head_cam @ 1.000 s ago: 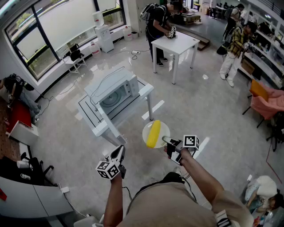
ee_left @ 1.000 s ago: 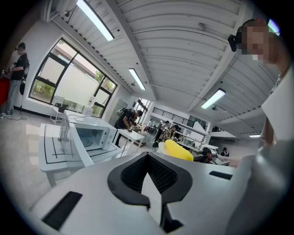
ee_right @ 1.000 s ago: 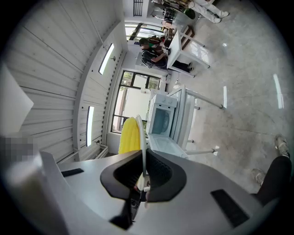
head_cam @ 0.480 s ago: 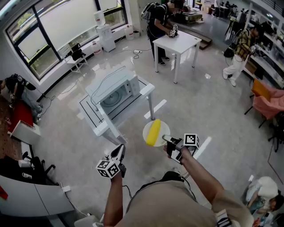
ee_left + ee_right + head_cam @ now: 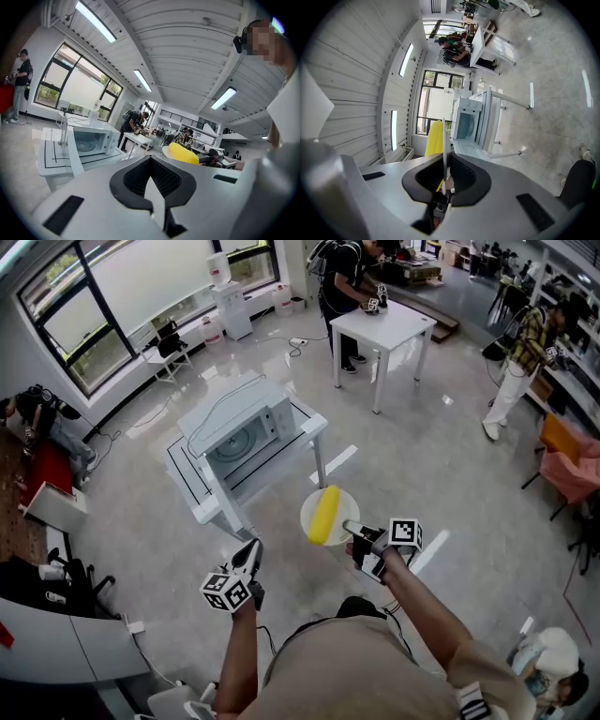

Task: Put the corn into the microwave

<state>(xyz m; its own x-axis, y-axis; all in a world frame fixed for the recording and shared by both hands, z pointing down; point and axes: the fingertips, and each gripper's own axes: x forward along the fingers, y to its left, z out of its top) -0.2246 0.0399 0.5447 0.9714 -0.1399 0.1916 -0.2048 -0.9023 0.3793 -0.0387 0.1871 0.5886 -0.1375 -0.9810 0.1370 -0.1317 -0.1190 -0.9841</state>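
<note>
A yellow corn cob [image 5: 324, 514] lies on a small white plate [image 5: 343, 506]. My right gripper [image 5: 352, 529] is shut on that plate's near rim and holds it above the floor, short of the white table [image 5: 312, 430]. In the right gripper view the plate [image 5: 444, 133] stands edge-on between the jaws, with the corn [image 5: 433, 138] left of it. The white microwave [image 5: 239, 432] sits on the table with its cavity and turntable showing. It also appears in both gripper views [image 5: 92, 140] [image 5: 465, 123]. My left gripper [image 5: 251, 556] hangs shut and empty at the lower left.
A second white table [image 5: 380, 329] stands further back with a person working at it. Another person walks at the right [image 5: 520, 357] and one sits at the left wall [image 5: 37, 413]. A water dispenser [image 5: 230, 306] stands by the windows. Bare grey floor lies around the microwave table.
Both hands have moved a little forward toward the microwave table, carrying the plate and corn along. The right grip on the plate is unchanged.
</note>
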